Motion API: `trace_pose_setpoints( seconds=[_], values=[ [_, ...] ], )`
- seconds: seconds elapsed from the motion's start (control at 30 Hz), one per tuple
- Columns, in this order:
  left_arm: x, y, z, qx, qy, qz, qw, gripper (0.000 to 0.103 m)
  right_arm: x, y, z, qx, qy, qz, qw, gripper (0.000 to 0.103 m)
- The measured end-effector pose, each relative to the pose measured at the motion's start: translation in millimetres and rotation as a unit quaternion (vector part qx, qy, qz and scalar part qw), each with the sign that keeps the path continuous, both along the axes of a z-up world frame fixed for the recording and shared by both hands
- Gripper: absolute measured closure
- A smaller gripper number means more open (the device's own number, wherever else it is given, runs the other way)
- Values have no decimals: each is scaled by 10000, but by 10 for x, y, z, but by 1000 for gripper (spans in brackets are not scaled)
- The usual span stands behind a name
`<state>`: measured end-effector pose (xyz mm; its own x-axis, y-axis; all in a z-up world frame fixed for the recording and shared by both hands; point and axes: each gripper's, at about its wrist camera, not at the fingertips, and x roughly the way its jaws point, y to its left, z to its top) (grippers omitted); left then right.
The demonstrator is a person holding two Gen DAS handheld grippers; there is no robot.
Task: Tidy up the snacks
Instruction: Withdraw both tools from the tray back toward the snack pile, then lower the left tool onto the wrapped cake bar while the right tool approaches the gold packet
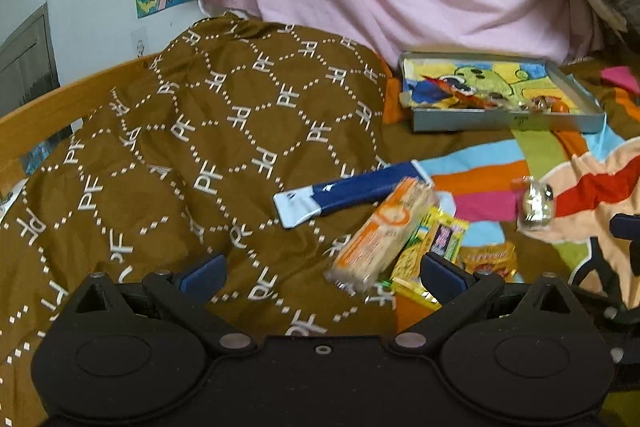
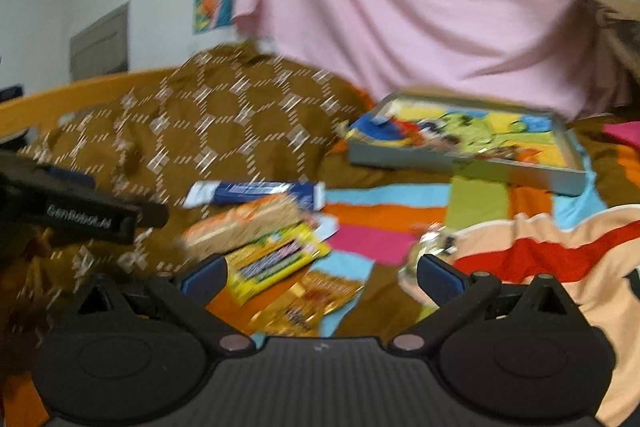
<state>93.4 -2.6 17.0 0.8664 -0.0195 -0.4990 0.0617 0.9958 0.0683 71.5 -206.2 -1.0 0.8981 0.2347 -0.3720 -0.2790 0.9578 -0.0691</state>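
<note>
Left wrist view: the left gripper [image 1: 322, 269] hangs with its blue-padded tongs spread wide, pinching nothing, above a brown quilted blanket with a white dotted lattice [image 1: 192, 155]. A shallow grey metal tray with a cartoon-printed floor [image 1: 504, 119] sits far right and holds a few small wrappers. Nearer than the tray lie a long navy-and-white flat wrapper [image 1: 344, 193], its long axis running left to right, and an orange clear-film cracker pack [image 1: 382, 231] pointing diagonally toward the tray. A yellow glossy sachet [image 1: 434, 247] touches the cracker pack. A small silvery foil sweet [image 1: 536, 207] lies right of both.

Right wrist view, blurred: the right gripper [image 2: 320, 277] is likewise spread and empty, over a crinkled golden foil packet [image 2: 308, 303], well short of the tray.
</note>
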Motion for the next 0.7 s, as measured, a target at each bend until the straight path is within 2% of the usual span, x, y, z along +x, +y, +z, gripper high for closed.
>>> trace_pose_setpoints(
  seconds=[0.3,0.4,0.57,0.7],
  values=[
    [17,173,-155,8,58,-153,9999,1,68,288,-232,-462,469,329,9973,0],
    [76,152,-180,61,108,-201,9997,1,120,337,-298,-482,581,364,9965,0],
    [208,133,-229,-74,166,-250,9995,1,220,377,-355,-545,639,382,9957,0],
    [323,103,-249,19,176,-363,9992,1,338,368,-383,-461,757,255,9957,0]
  ],
)
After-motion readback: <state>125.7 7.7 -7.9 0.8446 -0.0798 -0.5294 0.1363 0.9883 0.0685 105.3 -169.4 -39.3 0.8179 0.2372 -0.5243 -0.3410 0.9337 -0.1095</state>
